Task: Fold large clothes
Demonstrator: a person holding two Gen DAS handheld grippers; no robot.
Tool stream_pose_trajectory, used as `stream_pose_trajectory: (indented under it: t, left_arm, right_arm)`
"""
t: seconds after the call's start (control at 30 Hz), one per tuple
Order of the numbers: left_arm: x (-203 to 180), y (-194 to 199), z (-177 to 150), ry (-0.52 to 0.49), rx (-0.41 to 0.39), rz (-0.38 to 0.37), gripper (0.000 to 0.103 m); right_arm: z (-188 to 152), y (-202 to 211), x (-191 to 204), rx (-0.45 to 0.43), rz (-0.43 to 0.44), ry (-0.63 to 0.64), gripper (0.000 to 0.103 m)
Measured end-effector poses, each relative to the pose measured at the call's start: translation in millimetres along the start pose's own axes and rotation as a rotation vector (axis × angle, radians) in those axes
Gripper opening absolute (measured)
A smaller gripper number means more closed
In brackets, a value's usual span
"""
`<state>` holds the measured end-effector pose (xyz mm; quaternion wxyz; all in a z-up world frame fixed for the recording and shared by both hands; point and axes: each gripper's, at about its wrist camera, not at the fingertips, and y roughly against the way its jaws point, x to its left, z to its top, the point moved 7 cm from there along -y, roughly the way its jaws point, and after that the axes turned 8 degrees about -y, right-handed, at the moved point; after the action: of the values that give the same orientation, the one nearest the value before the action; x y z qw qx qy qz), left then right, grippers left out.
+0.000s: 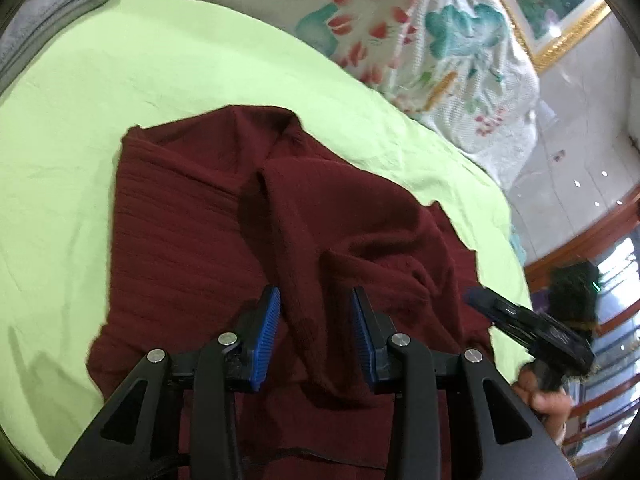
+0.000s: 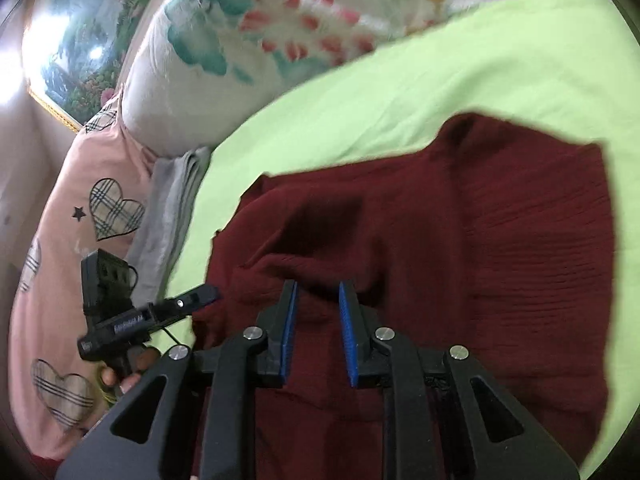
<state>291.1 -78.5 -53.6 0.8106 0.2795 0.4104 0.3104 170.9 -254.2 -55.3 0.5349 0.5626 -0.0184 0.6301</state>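
Note:
A dark red ribbed knit garment (image 1: 192, 216) lies rumpled on a light green bed sheet (image 1: 120, 80); it also shows in the right wrist view (image 2: 500, 240). My left gripper (image 1: 316, 296) is open just above it, with a raised fold of the cloth running between its blue pads (image 1: 266, 332). My right gripper (image 2: 318, 288) is open low over the garment, with nothing between its pads (image 2: 346, 328). Each gripper shows in the other's view: the right one (image 1: 476, 300) at the garment's right edge, the left one (image 2: 208, 294) at its left edge.
A floral white quilt (image 1: 420, 40) is piled at the far side of the bed. A folded grey cloth (image 1: 52, 12) lies at the sheet's edge. A pink pillow with checked hearts (image 2: 80, 220) lies beside it. A gold-framed picture (image 1: 560, 8) hangs on the wall.

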Motion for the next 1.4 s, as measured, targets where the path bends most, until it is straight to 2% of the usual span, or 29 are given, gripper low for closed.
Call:
stream_pose_trajectory:
  t: [0.07,0.17,0.27,0.37,0.43,0.57,0.67,0.73,0.83,0.87,0.97,1.0,1.03,1.07,1.1,1.2,1.23,1.33,1.4]
  left_arm:
    - [-10.4,2.1,-11.4,-0.030,0.010,-0.038,0.036]
    - [-33.2,-0.2,-33.7,-0.113,0.037,-0.100,0.036]
    - [-52.8,-10.4,-50.8,-0.171,0.066,-0.145,0.036]
    - [-62.7,-18.7,-57.7,-0.182,0.076,-0.170,0.036]
    - [-64.7,-19.8,-58.4,-0.167,0.069,-0.202,0.036]
    - [-64.7,-20.0,-61.9,-0.165,0.074,-0.215,0.036]
    - [-69.6,-11.7,-66.6,-0.194,0.073,-0.226,0.036]
    - [-72.1,-6.0,-71.0,-0.214,0.073,-0.232,0.036]
    - [-76.2,-3.5,-75.1,-0.242,0.077,-0.238,0.036]
    - [-78.3,-3.0,-76.2,-0.249,0.076,-0.244,0.036]
    - [-85.4,-7.2,-79.2,-0.258,0.086,-0.262,0.036]
    - [-88.5,-9.5,-82.0,-0.259,0.093,-0.268,0.036]
    - [-89.7,-10.7,-84.2,-0.261,0.099,-0.269,0.036]
    - [-90.4,-13.9,-85.7,-0.260,0.108,-0.272,0.036]
    - [-90.7,-16.3,-86.7,-0.258,0.113,-0.276,0.036]
    - [-96.2,-18.7,-82.6,-0.257,0.109,-0.283,0.036]
    - [-99.5,-20.0,-77.1,-0.259,0.101,-0.289,0.036]
    - [-114.7,-28.7,-58.2,-0.276,0.084,-0.298,0.036]
    - [-122.9,-40.5,-41.9,-0.298,0.078,-0.260,0.036]
  right_arm:
    - [0.6,-13.3,-1.8,0.027,0.004,-0.030,0.029]
    - [5.6,-33.9,-14.6,0.038,-0.062,-0.090,0.044]
    - [7.7,-47.3,-24.8,0.062,-0.062,-0.182,0.045]
    - [9.4,-44.7,-20.5,0.049,-0.070,-0.174,0.045]
    - [10.2,-33.2,-0.3,0.017,-0.013,-0.090,0.045]
    - [10.4,-33.3,29.7,0.043,0.012,0.069,0.045]
    - [12.3,-43.0,42.6,0.051,-0.067,0.260,0.052]
    - [8.4,-51.6,45.8,0.085,-0.121,0.411,0.053]
    - [-2.1,-64.2,47.0,0.173,-0.136,0.546,0.053]
    - [-2.3,-68.1,45.8,0.173,-0.151,0.579,0.053]
    - [-5.0,-85.6,45.8,0.219,-0.147,0.611,0.053]
    - [-6.4,-91.4,45.5,0.239,-0.153,0.617,0.046]
    - [-7.9,-94.6,44.1,0.252,-0.161,0.620,0.031]
    - [-8.2,-96.0,42.3,0.259,-0.161,0.610,0.005]
    - [-5.8,-93.6,41.1,0.249,-0.148,0.580,0.005]
    - [13.0,-60.4,52.9,0.148,-0.023,0.465,0.004]
    - [24.0,-37.9,60.2,0.096,0.048,0.409,0.004]
    - [39.5,8.6,82.5,0.011,0.161,0.384,0.004]
    - [44.5,34.7,98.2,-0.026,0.193,0.405,0.004]
